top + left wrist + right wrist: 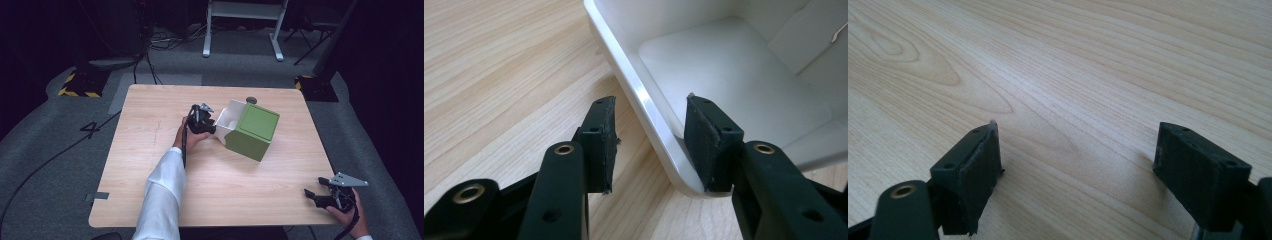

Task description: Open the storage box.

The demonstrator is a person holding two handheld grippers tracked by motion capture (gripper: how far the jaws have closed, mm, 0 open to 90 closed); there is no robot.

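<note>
A green box [252, 132] with a white inside [227, 120] lies tipped on the wooden table [150, 150], its open mouth turned to the left. My left gripper [202, 122] is at that mouth. In the left gripper view its jaws [651, 145] straddle the white rim [634, 95], one pad [706, 145] inside against the wall and the other pad [601, 142] outside over the table, shut on the rim. My right gripper [315, 189] rests near the table's front right corner, open [1075, 170], with bare wood between its pads.
A small dark round thing [251, 100] sits just behind the box. Beyond the table's far edge are white frame legs [242, 27], cables on the grey floor [165, 42] and a yellow-and-black striped base [80, 85].
</note>
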